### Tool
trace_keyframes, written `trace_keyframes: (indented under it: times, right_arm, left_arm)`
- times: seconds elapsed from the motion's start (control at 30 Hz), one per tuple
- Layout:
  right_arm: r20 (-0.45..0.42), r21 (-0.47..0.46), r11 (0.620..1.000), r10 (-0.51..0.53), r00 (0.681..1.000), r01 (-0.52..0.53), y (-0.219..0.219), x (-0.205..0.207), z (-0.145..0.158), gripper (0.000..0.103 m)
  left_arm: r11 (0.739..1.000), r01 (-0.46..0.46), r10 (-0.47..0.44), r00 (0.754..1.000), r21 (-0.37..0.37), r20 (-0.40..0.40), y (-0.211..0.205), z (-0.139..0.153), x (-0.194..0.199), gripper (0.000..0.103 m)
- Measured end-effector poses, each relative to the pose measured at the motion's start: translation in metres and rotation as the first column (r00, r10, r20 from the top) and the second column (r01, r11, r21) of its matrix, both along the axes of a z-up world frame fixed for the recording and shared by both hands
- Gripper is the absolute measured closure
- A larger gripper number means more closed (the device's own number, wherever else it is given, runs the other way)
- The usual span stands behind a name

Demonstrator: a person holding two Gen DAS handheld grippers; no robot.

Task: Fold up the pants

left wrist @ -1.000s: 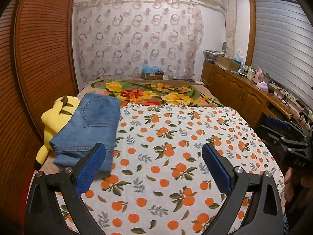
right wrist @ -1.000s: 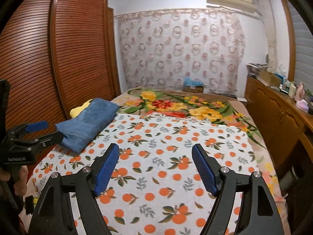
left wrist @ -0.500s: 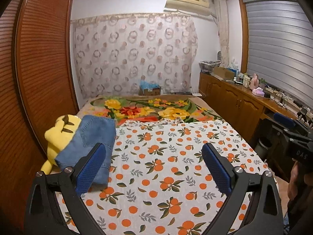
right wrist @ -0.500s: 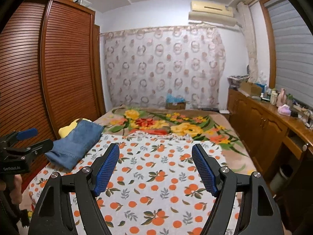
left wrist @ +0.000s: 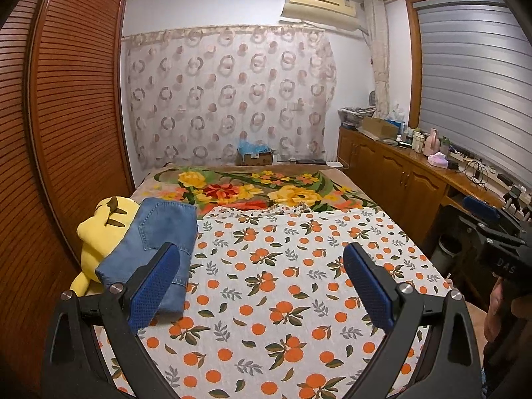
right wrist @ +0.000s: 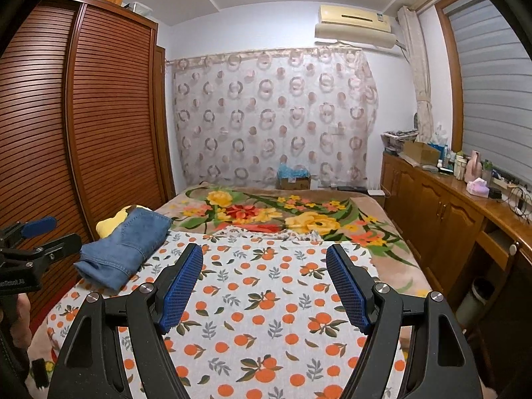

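Your left tool [left wrist: 261,277] and right tool [right wrist: 264,282] both gape, nothing between the pads. "DAS" reads on the right tool's body in the left view. Folded pants [left wrist: 156,239] sit at the orange-print sheet's [left wrist: 282,286] left edge, on the yellow plush [left wrist: 98,232]. Rest of sheet lies bare.
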State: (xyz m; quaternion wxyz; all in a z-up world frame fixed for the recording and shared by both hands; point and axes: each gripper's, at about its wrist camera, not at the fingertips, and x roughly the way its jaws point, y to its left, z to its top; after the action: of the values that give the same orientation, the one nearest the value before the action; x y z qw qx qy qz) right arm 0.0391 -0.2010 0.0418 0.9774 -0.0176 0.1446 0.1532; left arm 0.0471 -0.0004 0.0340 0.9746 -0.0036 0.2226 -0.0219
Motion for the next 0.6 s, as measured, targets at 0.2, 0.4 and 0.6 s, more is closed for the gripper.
trace_keyframes:
  times: [0.2,0.4,0.6]
  right_arm:
    - [-0.001,-0.001,1.0,0.001,1.0,-0.001,-0.0001,0.0001,-0.0012,0.025]
    - [-0.001,-0.001,1.0,0.001,1.0,-0.001,-0.0001,0.0015,-0.0028,0.025]
    - [-0.002,0.001,1.0,0.003,1.0,-0.003,0.0003,0.002,-0.0027,0.025]
  left_arm:
    - [1.0,-0.001,0.001,1.0,-0.002,-0.002,0.0007,0.0,0.0,0.004]
    - [1.0,0.0,0.0,1.0,-0.002,-0.002,0.0011,-0.0005,0.0005,0.004]
    - [1.0,0.0,0.0,1.0,-0.002,-0.002,0.0012,-0.0003,0.0007,0.004]
